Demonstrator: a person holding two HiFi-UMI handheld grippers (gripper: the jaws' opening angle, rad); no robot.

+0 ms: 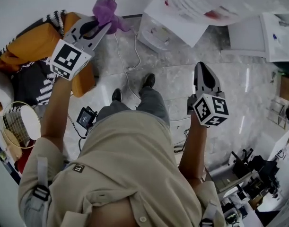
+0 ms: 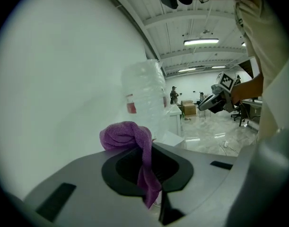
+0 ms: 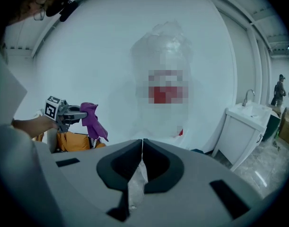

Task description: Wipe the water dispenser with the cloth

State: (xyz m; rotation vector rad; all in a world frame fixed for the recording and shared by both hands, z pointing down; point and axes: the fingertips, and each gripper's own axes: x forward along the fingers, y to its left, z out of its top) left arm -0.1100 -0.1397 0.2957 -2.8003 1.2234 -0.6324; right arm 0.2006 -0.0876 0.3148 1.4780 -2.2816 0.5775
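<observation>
Left gripper (image 1: 100, 27) has its jaws closed on the purple cloth (image 1: 106, 12). The cloth is bunched above the tips with a tail hanging down between the jaws. It is held out front and raised, pointing toward the water dispenser (image 1: 156, 32), probably so the bunched end meets the surface first. The cloth is near the dispenser but not touching it, so I judge that wiping hasn't begun.

The dispenser stands on the floor (image 1: 215, 117) at the far edge, against the white wall. The big clear bottle (image 3: 165, 56) on top looks wrapped in crinkled plastic film.

Right gripper (image 1: 203, 70) has its jaws closed, tips meeting, and grips nothing I can make out. A pale sliver shows in the slit lower down, likely just floor seen through it. It hangs lower and off to the right of the dispenser, apparently kept clear as the spare hand.

A white cable (image 1: 127, 65) trails across the floor from near the dispenser base toward the person's shoes. An orange bag (image 1: 35, 41) sits by the left edge, under the left gripper.

Writing: the bottle carries a red label (image 2: 131, 108), too small and blurred to read. The marker cube (image 1: 68, 58) on each gripper has black-and-white square codes and no text. No brand is legible anywhere.
</observation>
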